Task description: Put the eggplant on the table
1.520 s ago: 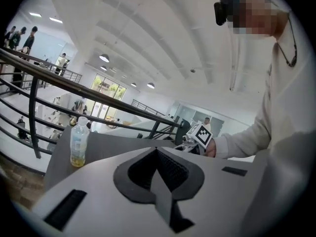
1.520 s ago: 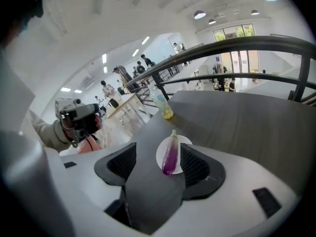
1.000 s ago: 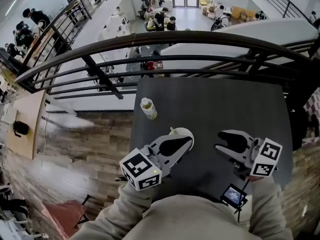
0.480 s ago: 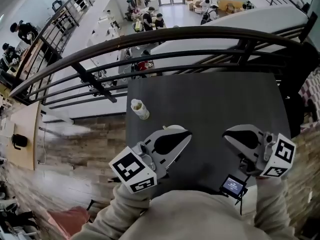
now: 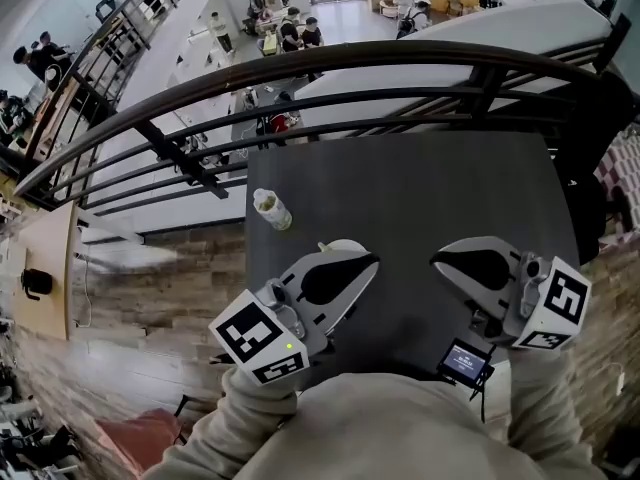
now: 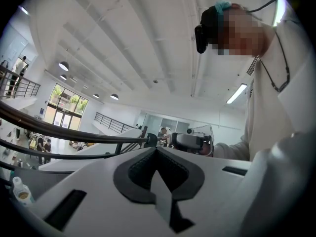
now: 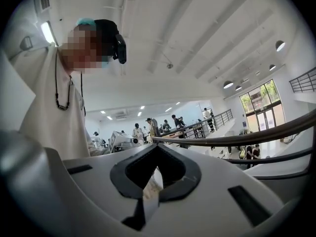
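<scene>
No eggplant shows in any view. In the head view my left gripper (image 5: 372, 260) hangs over the near left part of the dark table (image 5: 450, 188), jaws together and empty. My right gripper (image 5: 437, 261) hovers over the near right part, also shut with nothing in it. In the left gripper view the left gripper (image 6: 155, 147) points level across the hall, tips meeting. The right gripper view shows the right gripper (image 7: 157, 144) the same way. A small white round thing (image 5: 335, 245) peeks out from under the left gripper; what it is I cannot tell.
A small clear bottle (image 5: 270, 209) stands near the table's left edge. A dark curved railing (image 5: 330, 63) runs right behind the table, with an open drop to a lower floor beyond. A small screen device (image 5: 465, 363) hangs at the person's chest.
Both grippers have risen a little above the table. The right gripper's jaws, apart a second ago, have come together empty. The left gripper now covers more of the white thing.
</scene>
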A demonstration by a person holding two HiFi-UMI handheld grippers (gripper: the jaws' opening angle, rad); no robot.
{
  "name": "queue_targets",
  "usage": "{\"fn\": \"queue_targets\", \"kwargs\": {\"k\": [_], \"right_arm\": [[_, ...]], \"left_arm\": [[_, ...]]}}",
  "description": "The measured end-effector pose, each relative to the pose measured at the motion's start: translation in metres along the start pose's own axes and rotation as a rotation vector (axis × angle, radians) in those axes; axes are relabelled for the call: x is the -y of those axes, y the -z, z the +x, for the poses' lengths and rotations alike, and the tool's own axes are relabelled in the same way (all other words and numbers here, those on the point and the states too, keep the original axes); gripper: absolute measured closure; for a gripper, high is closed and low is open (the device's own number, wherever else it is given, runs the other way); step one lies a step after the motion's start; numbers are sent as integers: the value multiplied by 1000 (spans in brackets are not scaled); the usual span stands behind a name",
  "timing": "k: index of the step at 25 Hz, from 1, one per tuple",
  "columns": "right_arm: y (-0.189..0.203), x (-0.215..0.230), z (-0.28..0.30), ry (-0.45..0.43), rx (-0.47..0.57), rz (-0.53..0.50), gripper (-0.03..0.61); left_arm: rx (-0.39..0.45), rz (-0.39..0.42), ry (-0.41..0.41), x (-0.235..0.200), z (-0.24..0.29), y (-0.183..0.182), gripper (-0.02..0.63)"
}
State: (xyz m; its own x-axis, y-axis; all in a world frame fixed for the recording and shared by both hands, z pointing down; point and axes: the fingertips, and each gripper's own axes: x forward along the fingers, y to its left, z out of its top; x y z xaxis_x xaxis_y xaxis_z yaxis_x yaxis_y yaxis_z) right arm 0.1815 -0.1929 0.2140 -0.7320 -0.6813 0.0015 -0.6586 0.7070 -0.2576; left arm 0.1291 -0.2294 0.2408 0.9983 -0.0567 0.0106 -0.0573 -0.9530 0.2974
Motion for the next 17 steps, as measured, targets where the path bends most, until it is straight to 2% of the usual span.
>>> {"fn": "queue_targets", "kwargs": {"k": [17], "right_arm": [[3,-2,8,-19,-23,-19,565]], "left_arm": [[-8,-4,-8,1,-6,3,614]]}}
